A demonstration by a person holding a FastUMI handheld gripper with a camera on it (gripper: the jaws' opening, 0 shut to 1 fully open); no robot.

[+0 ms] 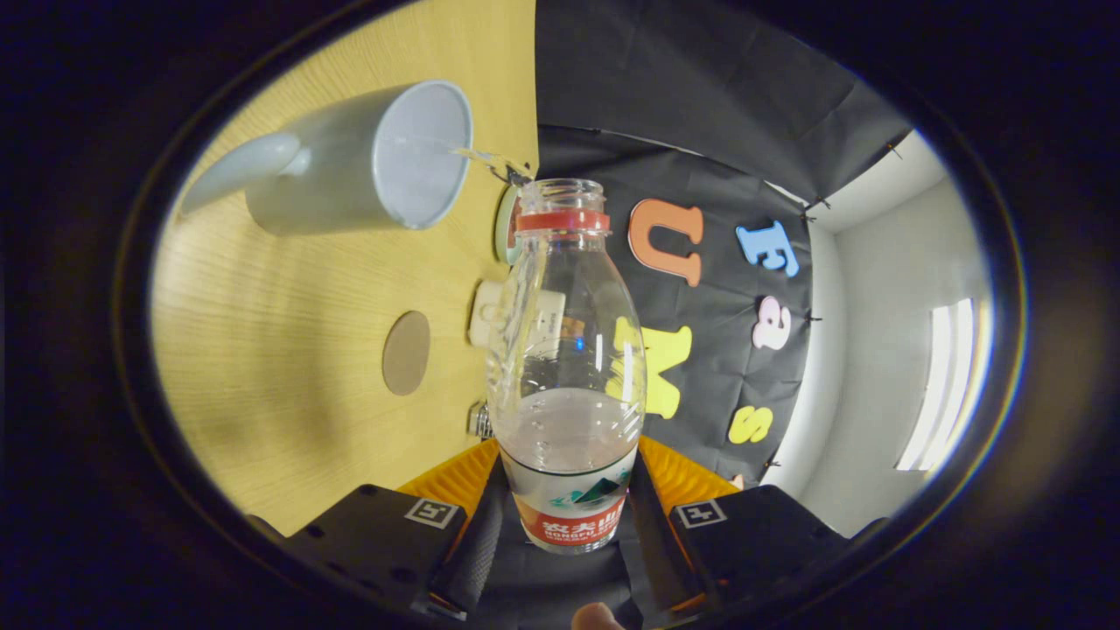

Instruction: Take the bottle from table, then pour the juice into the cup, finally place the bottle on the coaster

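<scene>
My gripper (569,494) is shut on a clear plastic bottle (567,350), with both fingers pressing on its labelled lower part. The bottle has a red neck ring and an uncapped mouth, and pale liquid fills its lower part near the fingers. The view is rolled, so the wooden table (289,350) stands along one side. A white cup (385,162) with a handle stands on it, beyond the fingers and to the side of the bottle's mouth; its opening shows no liquid. A round brown coaster (406,353) lies on the table beside the bottle's middle.
A white block-like object (490,315) sits at the table's far edge behind the bottle. A green-rimmed round thing (505,227) is near the bottle's neck, and a small metal item (479,420) lies nearer the fingers. Black cloth and a white wall stand beyond.
</scene>
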